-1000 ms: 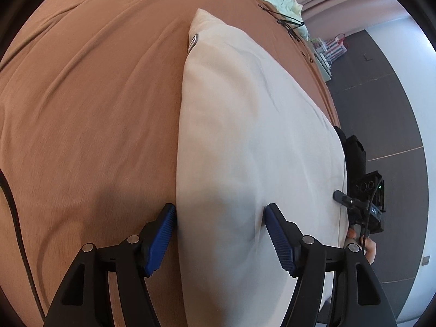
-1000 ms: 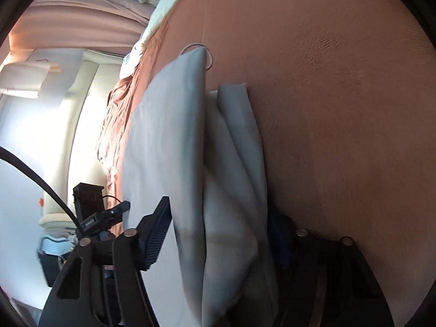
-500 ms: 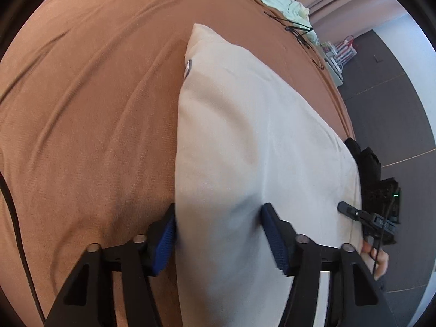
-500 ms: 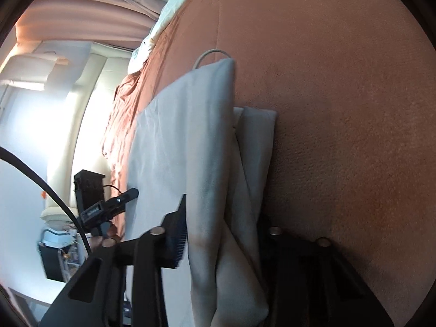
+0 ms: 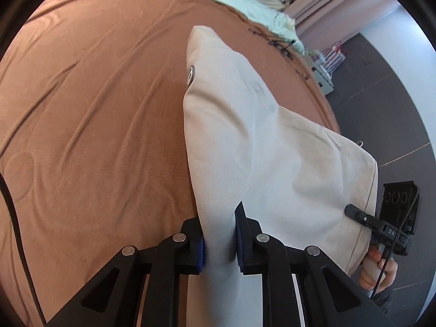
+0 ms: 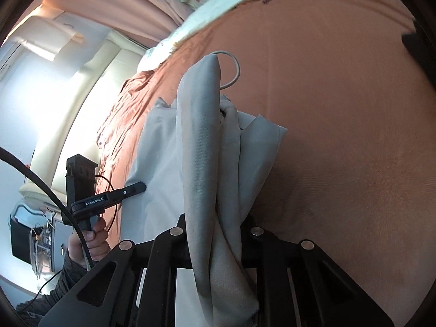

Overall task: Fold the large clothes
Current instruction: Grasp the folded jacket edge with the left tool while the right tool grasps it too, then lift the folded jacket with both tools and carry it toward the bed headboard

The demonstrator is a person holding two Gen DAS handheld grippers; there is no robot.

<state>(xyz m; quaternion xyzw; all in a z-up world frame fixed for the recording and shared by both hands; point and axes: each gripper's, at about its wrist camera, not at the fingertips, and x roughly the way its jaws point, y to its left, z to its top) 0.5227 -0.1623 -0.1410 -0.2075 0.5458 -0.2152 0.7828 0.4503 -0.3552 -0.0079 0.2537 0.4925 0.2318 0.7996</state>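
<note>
Now | our left gripper point(image 5: 219, 241) and right gripper point(image 6: 215, 234) have just clamped the garment point(image 5: 253, 141) at 6 o'clock | fold lift can begin

two close wrist views along the fingers, seemingly facing, sharing garment point(image 5: 272, 141)

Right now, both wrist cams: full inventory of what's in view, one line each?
garment: 1, cream/beige, lifted off the bed, pinched at both ends
metal snap: 1, silver, on the garment's far edge
drawstring loop: 1, pale, behind the garment's top
bedspread: 1, rust-brown, under everything
pale bedding: 1, mint-white, far end of bed
curtain: 1, pink, left background
floor: dark grey, beside the bed
left gripper: 1, black with blue pads, shut on garment
right gripper: 1, black, shut on bunched garment
</note>
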